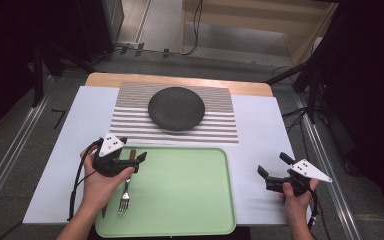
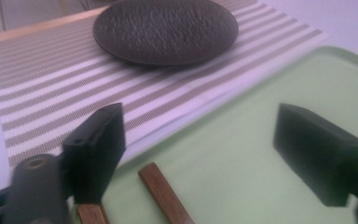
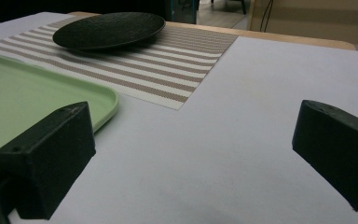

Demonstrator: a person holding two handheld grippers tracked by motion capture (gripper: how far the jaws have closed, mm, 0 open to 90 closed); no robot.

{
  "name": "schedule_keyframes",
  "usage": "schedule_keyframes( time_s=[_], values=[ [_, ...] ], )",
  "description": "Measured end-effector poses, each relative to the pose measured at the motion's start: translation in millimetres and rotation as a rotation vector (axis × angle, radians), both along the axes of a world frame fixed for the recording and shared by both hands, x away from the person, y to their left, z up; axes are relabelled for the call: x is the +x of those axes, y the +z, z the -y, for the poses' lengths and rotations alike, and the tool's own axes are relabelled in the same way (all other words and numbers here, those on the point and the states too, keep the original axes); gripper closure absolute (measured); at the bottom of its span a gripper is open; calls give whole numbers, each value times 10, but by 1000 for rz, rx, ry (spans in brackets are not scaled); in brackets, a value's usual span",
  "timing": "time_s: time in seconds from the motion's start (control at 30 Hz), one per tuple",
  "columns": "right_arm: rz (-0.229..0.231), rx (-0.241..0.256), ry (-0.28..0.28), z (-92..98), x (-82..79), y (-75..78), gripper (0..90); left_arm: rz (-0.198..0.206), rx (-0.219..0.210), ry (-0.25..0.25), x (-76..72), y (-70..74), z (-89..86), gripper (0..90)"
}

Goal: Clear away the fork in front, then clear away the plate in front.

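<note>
We had the tray (image 1: 190, 200) nearest us on the worktop (image 1: 265, 130), the mat (image 1: 220, 125) just behind it and the plate (image 1: 176, 108) on that mat. A fork (image 1: 124, 199) lay in the tray's left part. Our left tool (image 1: 136, 159) sat over the tray's far left corner; our right tool (image 1: 272, 167) was right of the tray.

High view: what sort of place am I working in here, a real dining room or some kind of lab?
Probably a lab or recording rig, not a dining room: a place setting of dark plate on a striped placemat, on a small table, with cables on the floor and metal rails alongside.
</note>
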State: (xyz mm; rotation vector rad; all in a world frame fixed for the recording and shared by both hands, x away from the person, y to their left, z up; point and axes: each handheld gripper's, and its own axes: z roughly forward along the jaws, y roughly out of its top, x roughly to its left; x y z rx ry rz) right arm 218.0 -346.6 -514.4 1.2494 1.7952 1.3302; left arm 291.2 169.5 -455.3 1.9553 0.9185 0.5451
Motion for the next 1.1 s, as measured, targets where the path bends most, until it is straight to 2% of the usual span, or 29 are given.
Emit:
schedule_keyframes(
  time_s=[0.03, 0.1, 0.17, 0.3, 0.4, 0.8, 0.9, 1.1],
  values=[
    [-1, -1, 2, 1, -1, 0, 0, 7, 6, -1, 9, 9, 11, 126],
    [0, 0, 1, 2, -1, 0, 0, 8, 24, 3, 30, 22, 43, 50],
    [-2, 2, 0, 2, -3, 0, 0, 12, 31, -27, 52, 34, 71, 0],
    [-2, 2, 0, 1, -7, 0, 0, 40, 59, -38, 96, 68, 114, 0],
    [-3, 3, -1, 2, -12, -1, 0, 57, 103, -32, 128, 87, 159, 0],
    [0, 3, -1, 4, -19, -2, 0, 84, 174, -55, 223, 123, 320, 0],
    [-3, 2, 0, 4, -17, -1, 0, 96, 177, -58, 257, 138, 360, 2],
    [-2, 2, 1, 5, -17, -3, 0, 102, 222, -73, 354, 144, 443, 6]
  ],
)
